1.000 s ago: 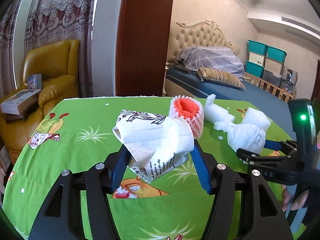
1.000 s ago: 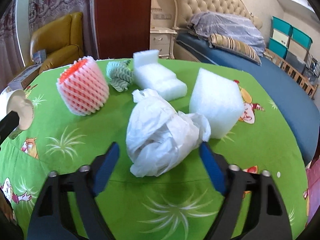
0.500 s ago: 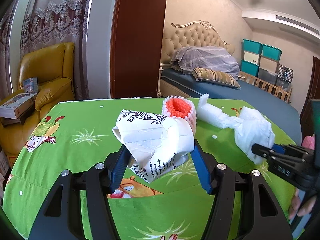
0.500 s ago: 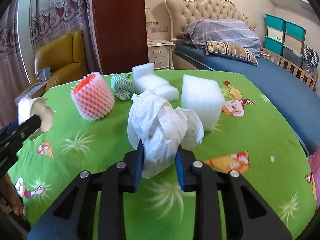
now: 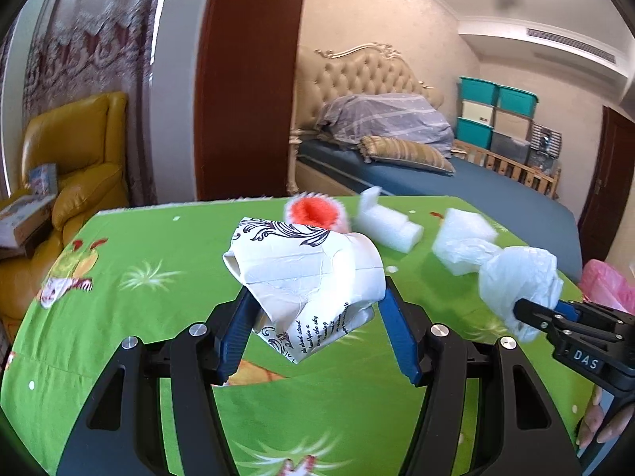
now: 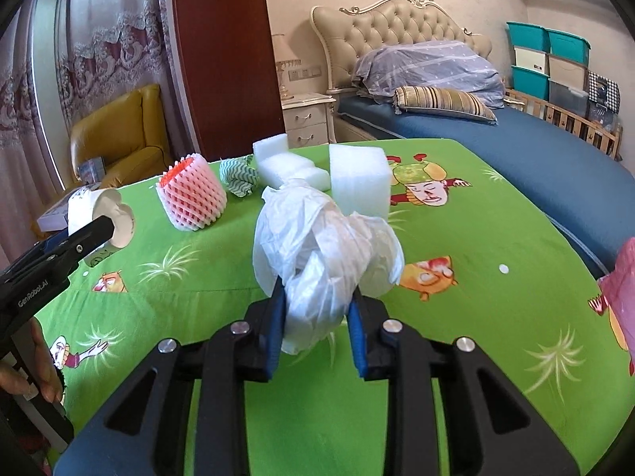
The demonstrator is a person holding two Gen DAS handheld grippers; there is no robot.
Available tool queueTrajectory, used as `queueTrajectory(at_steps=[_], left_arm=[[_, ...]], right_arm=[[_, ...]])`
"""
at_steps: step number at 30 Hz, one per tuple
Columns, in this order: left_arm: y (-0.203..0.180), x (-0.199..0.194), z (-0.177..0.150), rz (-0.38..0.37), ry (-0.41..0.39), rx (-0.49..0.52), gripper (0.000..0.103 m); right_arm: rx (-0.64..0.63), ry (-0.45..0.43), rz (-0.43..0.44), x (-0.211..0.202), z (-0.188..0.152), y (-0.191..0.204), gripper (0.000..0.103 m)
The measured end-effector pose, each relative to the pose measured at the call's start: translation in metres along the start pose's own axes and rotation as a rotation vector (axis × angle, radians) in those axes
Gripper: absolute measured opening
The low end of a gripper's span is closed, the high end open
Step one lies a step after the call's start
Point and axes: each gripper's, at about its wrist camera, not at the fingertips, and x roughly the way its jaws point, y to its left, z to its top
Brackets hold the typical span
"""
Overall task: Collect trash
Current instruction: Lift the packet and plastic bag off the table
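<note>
My left gripper (image 5: 317, 317) is shut on a crushed white paper cup (image 5: 305, 273) with black print, held above the green tablecloth (image 5: 139, 317). It also shows at the left of the right wrist view (image 6: 101, 218). My right gripper (image 6: 315, 317) is shut on a crumpled white plastic bag (image 6: 325, 246), lifted off the table; the bag also shows at the right of the left wrist view (image 5: 520, 277). On the table lie a red-and-white foam fruit net (image 6: 192, 194), a green-striped rag (image 6: 236, 176) and two white foam blocks (image 6: 359, 180) (image 6: 283, 164).
A pink plastic bag (image 6: 619, 293) hangs at the table's right edge. A yellow armchair (image 5: 75, 158) stands to the left, a bed (image 6: 516, 150) behind the table, and a dark wooden door frame (image 5: 246, 79) at the back.
My right gripper closed on the white plastic bag and lifted it off the table. My left gripper rose a little, still holding the paper cup.
</note>
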Motion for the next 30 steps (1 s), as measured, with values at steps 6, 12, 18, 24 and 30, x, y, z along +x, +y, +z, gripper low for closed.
queueTrajectory(at_steps=[6,12,18,24,30], left_arm=[[-0.028,-0.019,0.000,-0.034,-0.014,0.058,0.058],[-0.054,-0.036,-0.002,-0.063,-0.031,0.109,0.058],[-0.074,-0.046,-0.006,-0.094,-0.036,0.133,0.058],[-0.096,-0.054,-0.007,-0.109,-0.054,0.168,0.058],[-0.116,-0.056,-0.010,-0.131,-0.059,0.210,0.058]], right_arm=[[-0.018,-0.053,-0.009,-0.029,0.001,-0.006,0.028],[-0.028,-0.108,-0.014,-0.058,-0.003,-0.013,0.028],[-0.052,-0.141,-0.024,-0.079,-0.013,-0.020,0.028],[-0.057,-0.184,-0.042,-0.101,-0.018,-0.033,0.028],[-0.050,-0.214,-0.052,-0.121,-0.026,-0.050,0.028]])
